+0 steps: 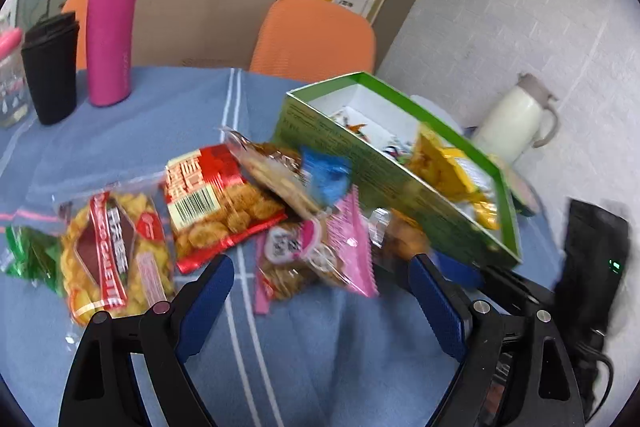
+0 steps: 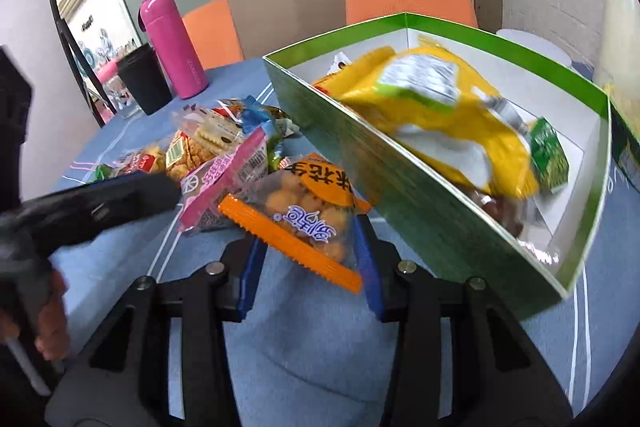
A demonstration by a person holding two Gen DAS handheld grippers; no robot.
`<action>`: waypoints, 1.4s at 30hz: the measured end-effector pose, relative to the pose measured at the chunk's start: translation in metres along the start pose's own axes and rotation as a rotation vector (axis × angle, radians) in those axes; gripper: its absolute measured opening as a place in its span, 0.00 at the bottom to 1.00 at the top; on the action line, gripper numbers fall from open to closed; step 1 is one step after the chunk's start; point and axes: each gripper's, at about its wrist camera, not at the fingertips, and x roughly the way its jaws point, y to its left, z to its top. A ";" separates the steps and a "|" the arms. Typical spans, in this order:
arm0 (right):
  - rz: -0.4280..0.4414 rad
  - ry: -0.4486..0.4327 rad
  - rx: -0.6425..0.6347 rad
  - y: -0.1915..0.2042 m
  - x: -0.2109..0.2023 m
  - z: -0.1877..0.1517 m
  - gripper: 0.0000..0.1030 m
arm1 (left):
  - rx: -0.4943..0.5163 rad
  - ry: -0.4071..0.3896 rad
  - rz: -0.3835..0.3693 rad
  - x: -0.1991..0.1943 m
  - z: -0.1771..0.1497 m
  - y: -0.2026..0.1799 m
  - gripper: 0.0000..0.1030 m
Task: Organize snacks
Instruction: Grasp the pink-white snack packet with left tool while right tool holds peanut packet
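Left gripper (image 1: 320,291) comes first: seen from its own wrist camera, its blue-padded fingers stand wide apart with nothing between them, poised over the blue tablecloth (image 1: 132,131). Just ahead of the gap lies the pink-edged snack packet (image 1: 316,255), with the red packet (image 1: 220,195) and the yellow chocolate packet (image 1: 116,255) further to the left. The green box (image 1: 404,183) sits ahead and to the right, its long axis running from upper left to lower right, already holding a few packets.

From the right wrist camera, the right gripper (image 2: 310,251) has its fingers against the two sides of the orange-edged packet (image 2: 304,219); motion blur makes the firmness of the grip uncertain, but it looks clamped. The packet's sealed edge runs crosswise between the fingers. The box's near wall lies immediately to the right, touching or nearly touching the packet, so the right gripper is the nearer arm and the coming move is probably a short lift rightward over that wall.
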 end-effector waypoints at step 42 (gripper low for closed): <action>-0.012 -0.264 0.008 -0.004 -0.112 0.005 0.41 | 0.024 -0.043 -0.084 -0.031 0.033 -0.065 0.51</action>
